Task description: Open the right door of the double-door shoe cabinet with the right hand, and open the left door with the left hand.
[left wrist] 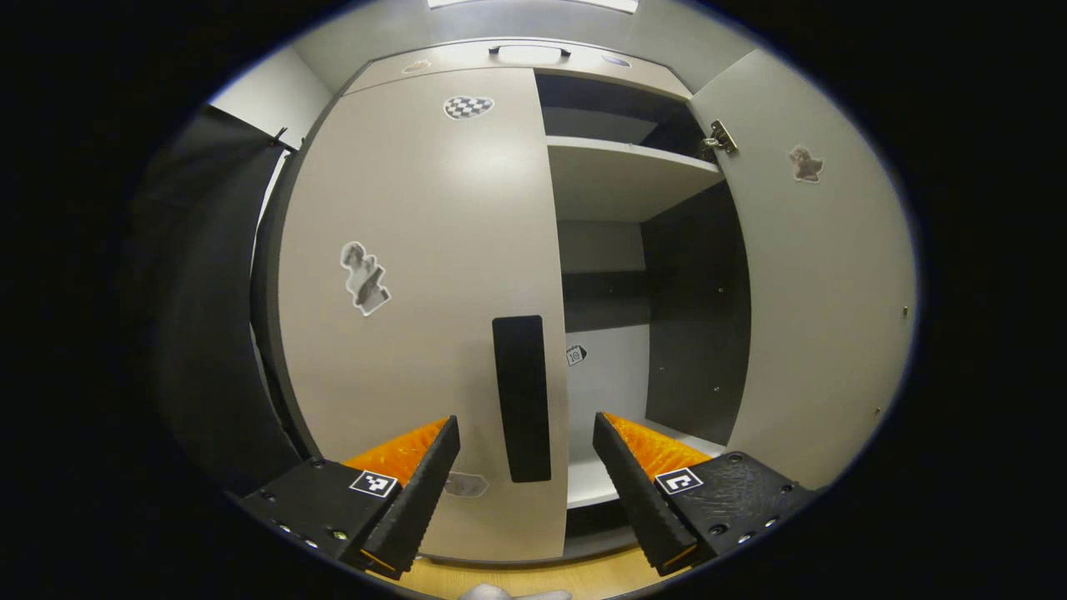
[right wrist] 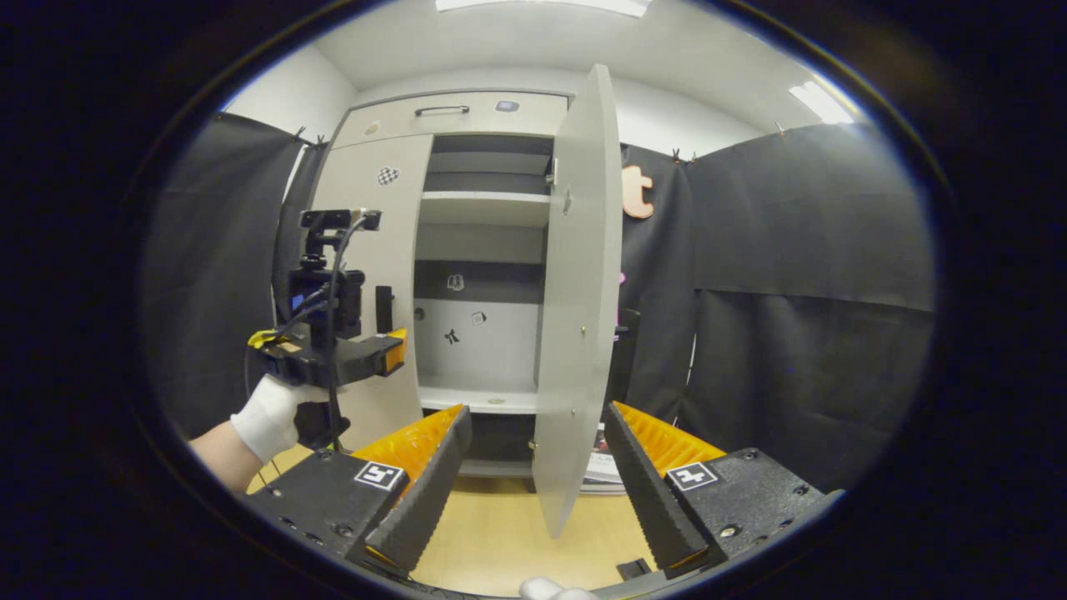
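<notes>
In the left gripper view we see, at far left, the black cloth wall (left wrist: 208, 317) of the booth. Next to it stands the shoe cabinet's left door (left wrist: 417, 317), closed and flat to us, carrying a checkered sticker (left wrist: 468, 107) near its top, a grey figure sticker (left wrist: 364, 277) at mid-height, and a dark vertical handle (left wrist: 521, 398) close to its right edge. The left gripper (left wrist: 525, 479) has its jaws spread wide and holding nothing; the handle lies between them in the picture, and we cannot tell whether either jaw touches the door. Right of the handle the cabinet interior is exposed, with an upper shelf (left wrist: 625, 171) and a lower shelf (left wrist: 600, 475). At far right the right door (left wrist: 825, 317) stands swung open on its hinge (left wrist: 722, 137).

In the right gripper view we find, at left, a white-gloved hand (right wrist: 271, 421) holding the left gripper (right wrist: 392, 350) up to the closed left door (right wrist: 379, 250). The open compartment follows, then the right door (right wrist: 579, 317), seen nearly edge-on and swung out toward us above the wooden floor (right wrist: 500, 533). The right gripper (right wrist: 538, 483) has its jaws wide apart and empty, the door's lower edge showing between them without contact.
</notes>
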The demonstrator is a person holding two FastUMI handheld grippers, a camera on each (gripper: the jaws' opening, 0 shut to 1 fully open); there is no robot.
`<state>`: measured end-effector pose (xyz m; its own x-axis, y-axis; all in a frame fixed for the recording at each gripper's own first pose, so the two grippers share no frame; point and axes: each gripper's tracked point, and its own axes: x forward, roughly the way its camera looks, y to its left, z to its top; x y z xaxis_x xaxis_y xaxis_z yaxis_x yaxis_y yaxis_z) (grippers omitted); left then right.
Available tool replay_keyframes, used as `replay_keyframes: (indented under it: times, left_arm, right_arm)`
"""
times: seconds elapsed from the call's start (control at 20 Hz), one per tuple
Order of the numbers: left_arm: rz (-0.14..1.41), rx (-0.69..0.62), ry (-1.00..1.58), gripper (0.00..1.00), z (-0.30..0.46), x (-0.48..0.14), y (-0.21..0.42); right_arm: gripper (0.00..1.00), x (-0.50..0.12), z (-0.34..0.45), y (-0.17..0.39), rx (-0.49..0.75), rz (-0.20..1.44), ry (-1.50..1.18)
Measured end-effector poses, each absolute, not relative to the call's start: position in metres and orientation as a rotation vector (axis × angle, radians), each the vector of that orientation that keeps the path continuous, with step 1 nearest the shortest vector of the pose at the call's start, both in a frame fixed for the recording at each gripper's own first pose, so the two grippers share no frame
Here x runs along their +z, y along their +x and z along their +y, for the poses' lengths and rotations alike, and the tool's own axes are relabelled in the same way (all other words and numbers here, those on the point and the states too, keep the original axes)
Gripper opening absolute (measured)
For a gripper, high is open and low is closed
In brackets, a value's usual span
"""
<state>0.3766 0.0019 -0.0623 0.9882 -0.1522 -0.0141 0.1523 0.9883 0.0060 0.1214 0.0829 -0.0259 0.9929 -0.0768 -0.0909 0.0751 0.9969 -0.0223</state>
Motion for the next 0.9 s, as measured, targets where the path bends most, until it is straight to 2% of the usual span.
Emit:
replay_keyframes:
  times: [0.2, 0.25, 0.3, 0.35, 0.4, 0.6, 0.7, 0.8, 0.85, 0.9]
  left_arm:
    - [0.023, -0.126, -0.002, 0.95, 0.005, -0.068, 0.397]
    - [0.017, -0.120, 0.005, 0.73, 0.005, -0.067, 0.402]
    - [0.008, -0.110, 0.013, 0.75, 0.008, -0.065, 0.405]
    - [0.002, -0.096, 0.012, 0.66, 0.010, -0.064, 0.404]
    - [0.001, -0.095, 0.008, 0.65, 0.010, -0.065, 0.406]
    - [0.010, -0.126, -0.011, 0.31, 0.002, -0.066, 0.410]
    - [0.029, -0.118, -0.033, 0.24, 0.004, -0.066, 0.404]
    - [0.041, -0.112, -0.058, 0.14, 0.005, -0.068, 0.406]
    - [0.038, -0.118, -0.061, 0.06, 0.005, -0.066, 0.403]
    - [0.043, -0.126, -0.054, 0.06, 0.005, -0.067, 0.401]
  right_arm:
    - [1.00, -0.028, 0.079, 0.123, -0.088, 0.101, -0.031]
    - [1.00, -0.029, 0.079, 0.125, -0.088, 0.104, -0.030]
    - [1.00, -0.029, 0.080, 0.125, -0.086, 0.105, -0.028]
    - [0.99, -0.030, 0.080, 0.126, -0.082, 0.111, -0.026]
    - [0.99, -0.030, 0.081, 0.126, -0.075, 0.113, -0.025]
    - [1.00, -0.026, 0.085, 0.125, -0.054, 0.107, -0.027]
    - [0.99, -0.022, 0.090, 0.125, -0.037, 0.099, -0.028]
    - [0.99, -0.021, 0.092, 0.125, -0.027, 0.090, -0.030]
    - [0.99, -0.022, 0.092, 0.123, -0.020, 0.089, -0.029]
    - [0.99, -0.023, 0.093, 0.121, -0.014, 0.090, -0.029]
